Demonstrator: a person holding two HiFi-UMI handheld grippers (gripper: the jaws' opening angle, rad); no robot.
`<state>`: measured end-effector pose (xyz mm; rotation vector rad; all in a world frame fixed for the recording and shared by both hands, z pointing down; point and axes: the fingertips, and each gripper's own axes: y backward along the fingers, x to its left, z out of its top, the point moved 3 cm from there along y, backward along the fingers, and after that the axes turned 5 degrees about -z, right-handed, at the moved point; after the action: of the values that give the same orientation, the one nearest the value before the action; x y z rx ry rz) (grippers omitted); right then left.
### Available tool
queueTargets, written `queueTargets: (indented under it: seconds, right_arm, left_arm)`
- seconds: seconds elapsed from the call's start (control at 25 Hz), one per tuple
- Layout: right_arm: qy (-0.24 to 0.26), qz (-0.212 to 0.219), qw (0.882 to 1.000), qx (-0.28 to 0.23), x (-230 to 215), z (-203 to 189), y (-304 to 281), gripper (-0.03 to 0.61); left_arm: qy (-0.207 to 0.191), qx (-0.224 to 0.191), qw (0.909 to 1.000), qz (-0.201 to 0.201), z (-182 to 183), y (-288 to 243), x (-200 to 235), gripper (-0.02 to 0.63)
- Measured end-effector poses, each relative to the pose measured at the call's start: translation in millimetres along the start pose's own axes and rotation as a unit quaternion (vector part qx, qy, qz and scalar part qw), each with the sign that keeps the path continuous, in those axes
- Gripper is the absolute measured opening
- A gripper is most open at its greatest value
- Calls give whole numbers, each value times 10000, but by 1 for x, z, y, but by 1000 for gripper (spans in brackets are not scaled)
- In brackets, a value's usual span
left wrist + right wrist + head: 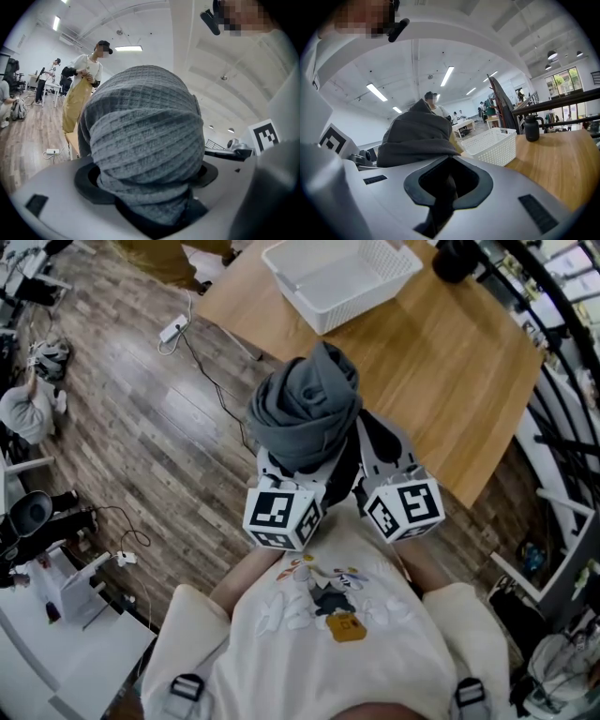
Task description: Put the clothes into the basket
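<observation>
The floor takes the left half of the head view, open boards crossed by a cable. The table fills the upper right; its left edge runs diagonally down behind the cloth and its near corner juts out just right of the right gripper. The basket stands at the table's far side, its mouth open upward and its far rim cut off by the frame. A stretch of bare wood lies between the basket and the cloth.

The cloth, a bunched grey bundle, is held up over the table's near edge. The left gripper is clamped on its ribbed bulk. The right gripper pinches a dark fold.

A bottle stands beyond the basket.
</observation>
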<state>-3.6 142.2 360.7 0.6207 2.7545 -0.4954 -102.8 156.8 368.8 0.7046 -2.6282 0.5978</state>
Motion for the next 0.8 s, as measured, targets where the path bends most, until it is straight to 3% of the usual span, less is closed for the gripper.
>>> queueTargets:
  seconds: [0.52, 0.8]
  right_arm:
    - [-108, 427, 9990, -68, -69, 60, -70, 32]
    - [-53, 732, 9973, -55, -92, 70, -92, 32]
  left_arm:
    - [-120, -78, 9994, 316, 54, -96, -3, 414]
    - [-121, -184, 9984, 516, 60, -125, -2, 414]
